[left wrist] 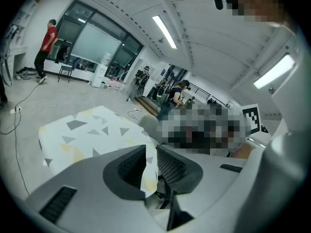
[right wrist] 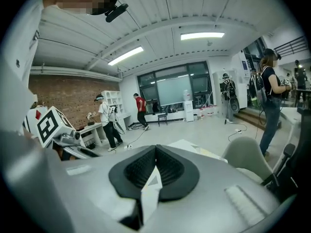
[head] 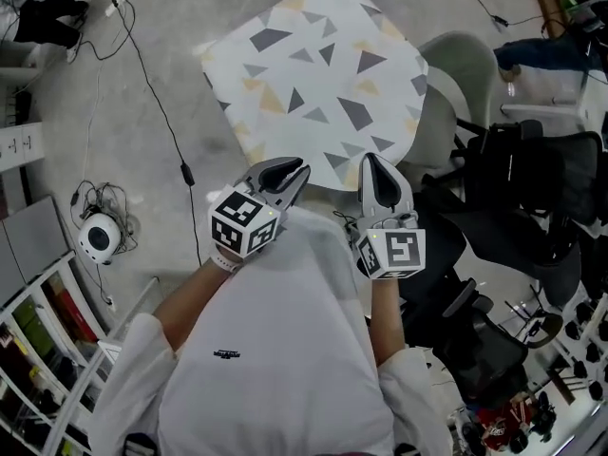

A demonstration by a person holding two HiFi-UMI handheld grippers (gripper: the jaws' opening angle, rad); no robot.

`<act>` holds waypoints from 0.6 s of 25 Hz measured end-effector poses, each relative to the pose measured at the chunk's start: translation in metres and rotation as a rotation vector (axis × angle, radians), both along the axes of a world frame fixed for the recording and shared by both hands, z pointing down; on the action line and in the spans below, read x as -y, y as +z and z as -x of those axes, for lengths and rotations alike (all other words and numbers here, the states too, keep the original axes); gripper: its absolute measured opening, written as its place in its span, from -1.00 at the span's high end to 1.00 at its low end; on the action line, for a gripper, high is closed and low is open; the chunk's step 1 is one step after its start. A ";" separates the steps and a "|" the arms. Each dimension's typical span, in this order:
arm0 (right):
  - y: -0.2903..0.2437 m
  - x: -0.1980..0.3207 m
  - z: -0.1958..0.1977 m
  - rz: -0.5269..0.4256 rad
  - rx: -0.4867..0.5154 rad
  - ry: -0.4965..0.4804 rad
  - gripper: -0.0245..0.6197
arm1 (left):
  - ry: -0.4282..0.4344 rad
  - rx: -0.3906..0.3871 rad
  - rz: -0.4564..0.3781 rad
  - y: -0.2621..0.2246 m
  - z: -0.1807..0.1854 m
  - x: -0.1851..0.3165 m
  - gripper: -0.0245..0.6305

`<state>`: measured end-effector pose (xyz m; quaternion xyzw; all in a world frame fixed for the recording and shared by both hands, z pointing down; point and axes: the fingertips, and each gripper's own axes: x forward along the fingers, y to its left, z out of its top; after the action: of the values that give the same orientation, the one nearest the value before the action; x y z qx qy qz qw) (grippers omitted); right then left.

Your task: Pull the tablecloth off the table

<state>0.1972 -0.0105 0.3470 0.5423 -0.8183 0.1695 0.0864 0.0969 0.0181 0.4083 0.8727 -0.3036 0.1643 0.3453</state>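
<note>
A white tablecloth [head: 313,84] with grey and yellow triangles covers a small table in front of me in the head view. Both grippers are at its near edge, close to my chest. The left gripper [head: 296,174] has its jaws a little apart, and a fold of the tablecloth [left wrist: 148,171] hangs loosely in the gap of the left gripper [left wrist: 150,152]. The right gripper [head: 372,164] is shut on the cloth's edge. In the right gripper view, a strip of the cloth [right wrist: 150,191] is pinched at the tips of the right gripper [right wrist: 155,149] and fans out below.
A pale chair [head: 456,74] stands against the table's right side, with black office chairs [head: 532,179] behind it. A cable [head: 161,112] runs over the floor at the left, near a white round device [head: 98,237]. A shelf [head: 38,350] is at the lower left. People stand farther off in the room.
</note>
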 end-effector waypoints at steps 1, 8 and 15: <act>0.005 -0.002 -0.007 0.008 -0.004 -0.004 0.90 | -0.021 0.000 0.028 0.009 -0.004 -0.004 0.71; 0.056 0.005 -0.063 0.075 0.003 0.060 0.90 | -0.240 -0.040 0.264 0.089 -0.014 -0.021 0.43; 0.120 0.018 -0.116 0.153 -0.045 0.124 0.70 | -0.399 -0.010 0.442 0.165 -0.012 -0.045 0.27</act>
<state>0.3129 -0.0283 0.4672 0.5873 -0.7658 0.2245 0.1352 0.1091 0.0631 0.5737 0.7003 -0.4241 0.1509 0.5540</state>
